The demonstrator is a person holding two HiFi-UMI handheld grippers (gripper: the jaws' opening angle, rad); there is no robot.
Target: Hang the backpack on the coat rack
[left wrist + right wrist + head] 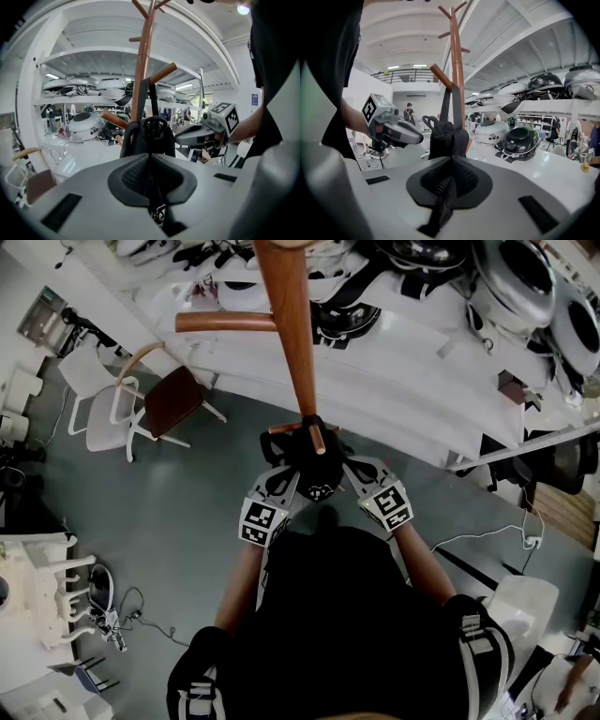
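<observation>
The black backpack (309,463) sits upright against the wooden pole of the coat rack (289,324), low on the pole, with a short peg (319,439) showing directly over its top. In both gripper views an upper strap (446,105) rises from the bag's top to an angled peg (440,76). It cannot be confirmed whether the strap bears on that peg.

The left gripper (150,159) is clenched on a black strap (153,199), which passes between the closed pads and runs forward to the bag. The right gripper (452,161) is likewise clamped tight on a second black strap (440,208) that leads to the same bag.

Seen from the head view, the two grippers flank the bag and converge on it, close beside one another, with their marker cubes facing up.

Beyond the rack, white shelving (562,108) holds helmets. One dark helmet (520,138) sits on a white table (534,173) to the right of the pole. A white chair with a brown seat (173,399) stands on the grey floor (159,521), well apart to the left.
</observation>
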